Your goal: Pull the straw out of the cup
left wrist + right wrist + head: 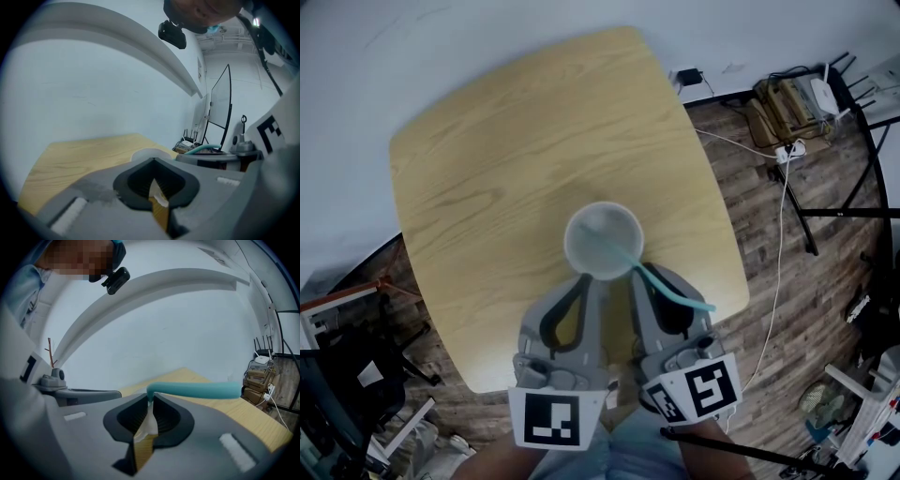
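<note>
A translucent plastic cup (581, 225) stands upright in the middle of the light wooden table (487, 159). A teal bendy straw (675, 292) rises from inside it and bends over the near right rim. My right gripper (637, 269) is shut on the straw just below its bend; in the right gripper view the straw (197, 390) runs off to the right above the jaw tips (151, 399). My left gripper (589, 277) is at the cup's near rim, its jaws closed together on the wall. In the left gripper view the cup (145, 153) shows just behind the tips (153, 160).
The table's near edge lies under both grippers. On the wooden floor to the right are cardboard boxes with a router (820, 94), a power strip with a white cable (783, 216) and a black metal stand (853, 211). A dark chair (337, 384) is at the lower left.
</note>
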### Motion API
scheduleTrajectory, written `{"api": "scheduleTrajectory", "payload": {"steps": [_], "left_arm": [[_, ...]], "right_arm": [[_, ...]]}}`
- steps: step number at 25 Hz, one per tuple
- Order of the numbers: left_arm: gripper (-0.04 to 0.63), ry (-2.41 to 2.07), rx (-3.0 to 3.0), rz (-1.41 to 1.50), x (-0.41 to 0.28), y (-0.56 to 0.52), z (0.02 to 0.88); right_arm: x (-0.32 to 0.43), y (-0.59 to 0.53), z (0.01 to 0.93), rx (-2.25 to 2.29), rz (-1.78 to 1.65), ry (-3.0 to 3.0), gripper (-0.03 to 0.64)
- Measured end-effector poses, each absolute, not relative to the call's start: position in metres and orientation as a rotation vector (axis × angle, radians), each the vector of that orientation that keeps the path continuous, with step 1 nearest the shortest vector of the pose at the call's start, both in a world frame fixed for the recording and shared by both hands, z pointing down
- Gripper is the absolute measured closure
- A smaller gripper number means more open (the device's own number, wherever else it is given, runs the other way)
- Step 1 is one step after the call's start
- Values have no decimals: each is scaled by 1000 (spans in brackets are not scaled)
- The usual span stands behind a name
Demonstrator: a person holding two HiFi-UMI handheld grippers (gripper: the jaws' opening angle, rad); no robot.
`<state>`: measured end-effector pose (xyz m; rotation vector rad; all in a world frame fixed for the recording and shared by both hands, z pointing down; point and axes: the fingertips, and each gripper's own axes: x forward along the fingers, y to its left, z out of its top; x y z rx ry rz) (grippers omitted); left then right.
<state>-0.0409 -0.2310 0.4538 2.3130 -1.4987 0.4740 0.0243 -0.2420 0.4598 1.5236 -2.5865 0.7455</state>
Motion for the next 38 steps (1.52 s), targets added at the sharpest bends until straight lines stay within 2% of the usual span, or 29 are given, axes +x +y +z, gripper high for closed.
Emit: {"api": "scheduleTrajectory", "payload": {"steps": [24,38], "left_arm": [[577,-1546,2311,451,-42,-228,439],[577,-1643,2344,382,-41,-215,398]], "right_arm": [[21,-243,442,1480,714,-2648,577],[27,-230,398,1479,601,-2730,578]]}}
